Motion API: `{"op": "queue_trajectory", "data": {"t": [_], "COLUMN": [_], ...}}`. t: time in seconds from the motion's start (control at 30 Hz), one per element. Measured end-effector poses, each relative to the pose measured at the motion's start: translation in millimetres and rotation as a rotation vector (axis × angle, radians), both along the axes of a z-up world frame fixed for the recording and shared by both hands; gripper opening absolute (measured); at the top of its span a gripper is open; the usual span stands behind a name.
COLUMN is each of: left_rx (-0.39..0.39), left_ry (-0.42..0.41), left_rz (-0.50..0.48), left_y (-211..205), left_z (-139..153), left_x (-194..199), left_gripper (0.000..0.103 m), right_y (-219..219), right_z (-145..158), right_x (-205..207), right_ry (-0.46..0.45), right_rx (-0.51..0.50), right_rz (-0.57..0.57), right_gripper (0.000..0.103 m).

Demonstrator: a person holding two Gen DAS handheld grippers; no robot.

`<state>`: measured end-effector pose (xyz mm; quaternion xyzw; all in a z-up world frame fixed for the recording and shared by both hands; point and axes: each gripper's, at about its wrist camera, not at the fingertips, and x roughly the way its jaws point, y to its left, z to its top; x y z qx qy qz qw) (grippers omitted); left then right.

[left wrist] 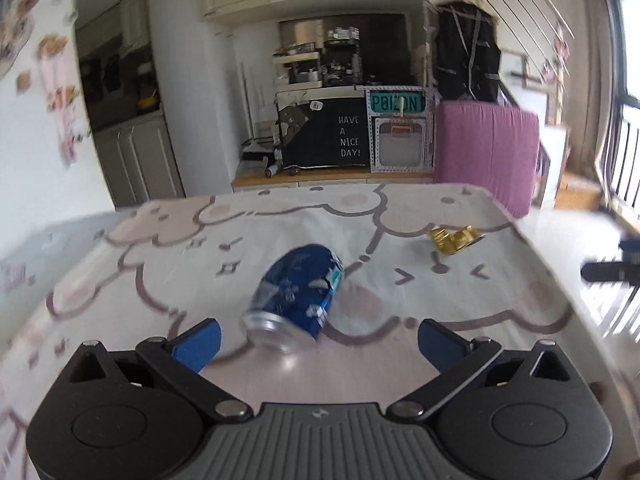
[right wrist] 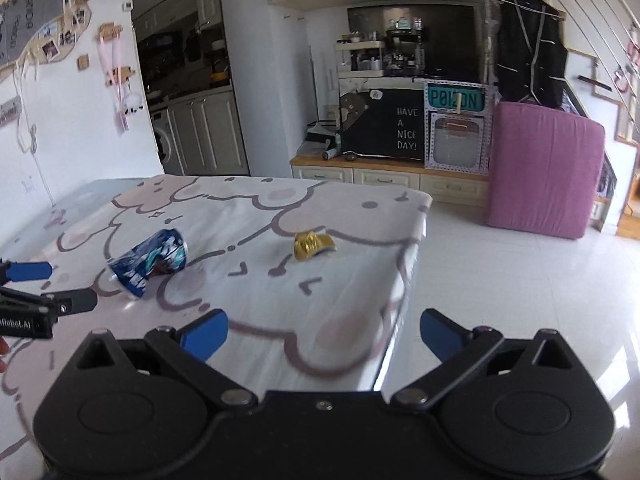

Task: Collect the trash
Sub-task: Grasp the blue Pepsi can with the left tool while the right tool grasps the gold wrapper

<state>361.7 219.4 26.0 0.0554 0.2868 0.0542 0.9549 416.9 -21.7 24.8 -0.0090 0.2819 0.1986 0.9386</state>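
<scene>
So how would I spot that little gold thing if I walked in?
Find the table with the cartoon-print cloth. Two bits of litter lie on it; the crumpled shiny gold wrapper sits nearer the far right edge. Its neighbour, the dented blue drink can, is bigger and lies on its side.

Left gripper (left wrist: pixel 319 340) wide open, bottom frame. Dented blue can (left wrist: pixel 296 294) on side, centre, between fingertips. Crushed gold can (left wrist: pixel 454 238) upper right on patterned tablecloth (left wrist: pixel 160 264).

blue can (left wrist: pixel 295 294): smeared by motion blur, print unreadable
gold can (left wrist: pixel 456 238): small and blurred, shape unclear
right tool (left wrist: pixel 610 271): cut off by the frame's right edge
left tool (right wrist: pixel 30 286): cut off by the left edge, label partly lost
shelf items (right wrist: pixel 380 54): too small to tell
</scene>
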Motion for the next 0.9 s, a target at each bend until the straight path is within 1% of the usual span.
{"op": "queue_trajectory", "data": {"t": [0.03, 0.1, 0.17, 0.2, 0.23, 0.27, 0.3, 0.33, 0.4, 0.47, 0.57, 0.63, 0.67, 0.7, 0.77, 0.8, 0.87, 0.9], "left_rx": [0.026, 0.080, 0.140, 0.171, 0.199, 0.234, 0.260, 0.291, 0.339, 0.379, 0.420, 0.441, 0.443, 0.440, 0.451, 0.453, 0.441, 0.431], "left_ry": [0.001, 0.009, 0.028, 0.035, 0.040, 0.046, 0.052, 0.061, 0.071, 0.082, 0.110, 0.137, 0.149, 0.156, 0.159, 0.161, 0.163, 0.164], "left_rz": [-0.007, -0.016, -0.028, -0.040, -0.047, -0.055, -0.061, -0.071, -0.083, -0.095, -0.106, -0.116, -0.124, -0.127, -0.132, -0.135, -0.141, -0.144], "left_y": [-1, -4, -7, -8, -10, -11, -12, -12, -13, -14, -14, -13, -11, -9, -7, -6, -4, -2], "left_z": [-3, -8, -15, -17, -20, -24, -27, -30, -35, -38, -41, -43, -44, -45, -46, -46, -44, -43], "left_x": [7, 21, 34, 39, 44, 50, 53, 58, 66, 72, 81, 85, 87, 88, 89, 89, 92, 92], "left_gripper": [0.100, 0.088, 0.082, 0.077, 0.074, 0.068, 0.064, 0.063, 0.057, 0.054, 0.050, 0.048, 0.044, 0.042, 0.041, 0.041, 0.041, 0.040], "right_y": [4, 12, 20, 25, 30, 34, 40, 46, 58, 67, 84, 95, 99, 102, 105, 105, 106, 107], "right_z": [0, 1, 0, 0, -1, -2, -3, -5, -9, -15, -27, -36, -41, -45, -54, -56, -56, -55], "right_x": [9, 26, 44, 52, 61, 69, 77, 86, 103, 115, 131, 135, 135, 134, 132, 131, 134, 135], "right_ry": [-0.002, -0.014, -0.030, -0.038, -0.047, -0.056, -0.063, -0.064, -0.062, -0.067, -0.081, -0.099, -0.120, -0.149, -0.201, -0.228, -0.250, -0.255], "right_rx": [-0.012, -0.037, -0.072, -0.093, -0.119, -0.140, -0.161, -0.183, -0.221, -0.264, -0.381, -0.494, -0.557, -0.625, -0.739, -0.769, -0.801, -0.813], "right_rz": [0.001, 0.010, 0.034, 0.048, 0.066, 0.081, 0.096, 0.113, 0.152, 0.192, 0.264, 0.345, 0.386, 0.424, 0.492, 0.525, 0.575, 0.603], "right_gripper": [0.103, 0.103, 0.103, 0.102, 0.099, 0.097, 0.093, 0.088, 0.084, 0.081, 0.077, 0.073, 0.071, 0.068, 0.063, 0.062, 0.059, 0.056]}}
